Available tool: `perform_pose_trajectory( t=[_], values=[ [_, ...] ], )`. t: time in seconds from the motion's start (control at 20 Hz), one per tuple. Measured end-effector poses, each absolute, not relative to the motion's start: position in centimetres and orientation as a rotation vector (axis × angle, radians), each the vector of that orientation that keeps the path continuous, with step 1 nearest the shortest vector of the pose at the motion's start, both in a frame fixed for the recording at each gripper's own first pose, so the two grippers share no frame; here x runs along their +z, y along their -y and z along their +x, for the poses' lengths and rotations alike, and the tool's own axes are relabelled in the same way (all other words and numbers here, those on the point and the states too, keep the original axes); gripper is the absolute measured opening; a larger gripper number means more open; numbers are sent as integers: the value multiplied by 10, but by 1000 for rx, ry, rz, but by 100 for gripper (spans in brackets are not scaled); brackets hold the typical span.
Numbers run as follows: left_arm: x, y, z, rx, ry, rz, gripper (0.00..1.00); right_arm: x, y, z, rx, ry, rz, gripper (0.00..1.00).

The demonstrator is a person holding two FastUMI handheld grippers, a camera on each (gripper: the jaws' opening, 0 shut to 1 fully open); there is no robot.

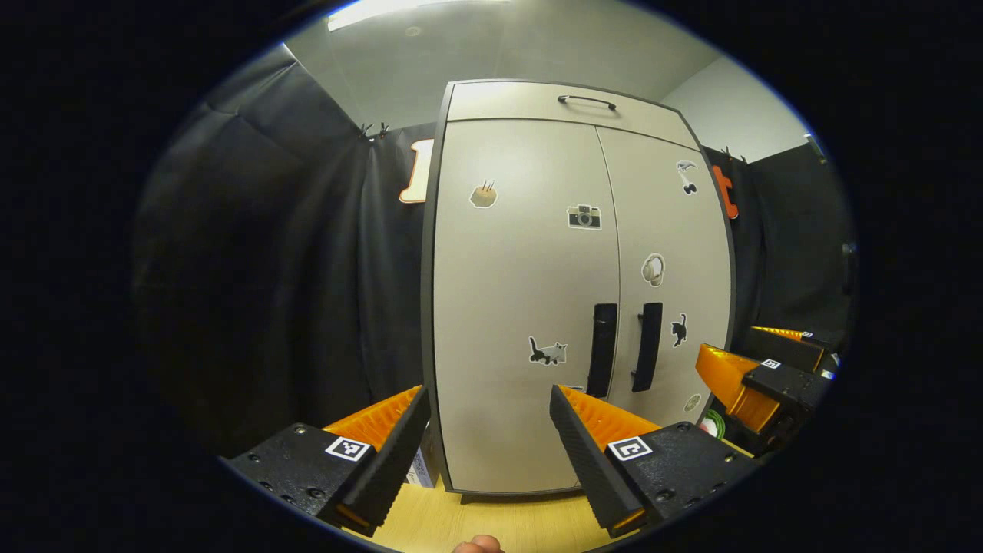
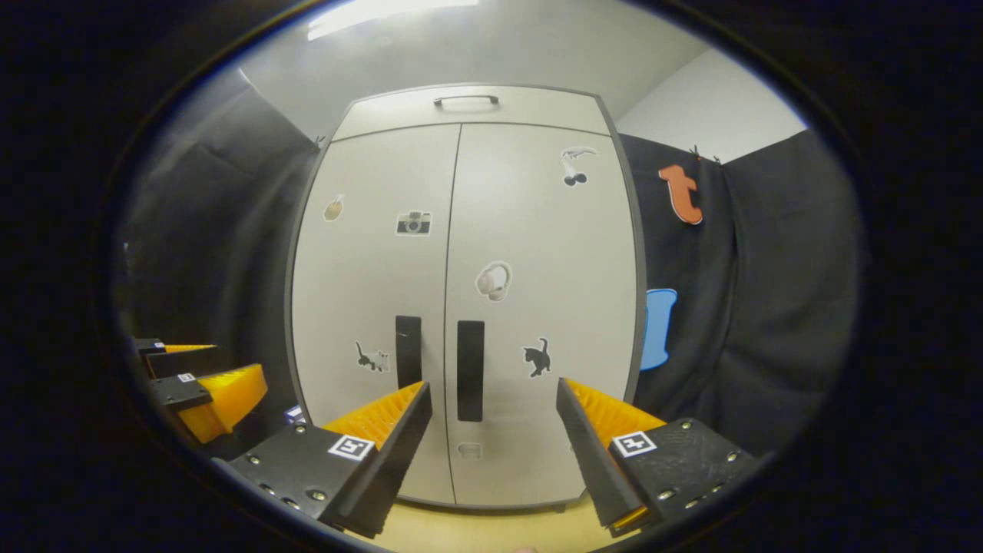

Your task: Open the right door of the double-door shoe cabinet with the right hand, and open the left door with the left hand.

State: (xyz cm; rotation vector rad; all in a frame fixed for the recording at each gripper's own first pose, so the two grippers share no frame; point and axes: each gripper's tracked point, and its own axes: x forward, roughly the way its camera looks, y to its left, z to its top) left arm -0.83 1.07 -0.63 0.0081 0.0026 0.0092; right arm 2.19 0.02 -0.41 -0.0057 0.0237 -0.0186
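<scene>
While both doors of the double-door shoe cabinet (image 2: 461,307) stand closed, the right gripper (image 2: 491,399) is held in front of it with fingers spread wide and gripping nothing, the right door handle (image 2: 470,370) framed between them but well apart. Just beside it is the left door handle (image 2: 408,351). From the left gripper view, the left gripper (image 1: 488,411) hangs likewise released before the left door (image 1: 522,307), its handle (image 1: 602,349) up and to the right of the fingertips. Stickers of a cat (image 1: 547,352), a camera (image 1: 584,216) and headphones (image 2: 493,280) dot the pale fronts; the cabinet rests on a light wooden surface (image 1: 461,522).
</scene>
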Motion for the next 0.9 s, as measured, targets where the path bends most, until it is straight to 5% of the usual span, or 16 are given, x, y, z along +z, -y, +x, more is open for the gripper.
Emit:
perform_pose_trajectory(
  t=[0.15,0.25,0.35,0.45,0.6,0.65,0.7,0.9],
  values=[
    [-7,-21,-12,37,-3,13,96,-8,-4,40,-13,-42,0,95],
    [-7,-30,-14,59,-1,18,96,-12,-10,54,5,-61,2,83],
    [-7,-40,-16,86,2,27,97,-16,-16,66,24,-76,-2,82],
    [-7,-51,-18,117,3,35,96,-22,-21,82,31,-85,-12,67],
    [-7,-68,-21,163,1,42,96,-33,-24,102,23,-107,-19,67],
    [-8,-73,-22,177,0,43,99,-31,-24,105,17,-104,-17,64],
    [-9,-78,-23,191,-1,43,96,-32,-25,111,15,-101,-17,47],
    [-15,-91,-24,225,-15,36,96,-43,-26,130,11,-124,-34,47]
  ],
)
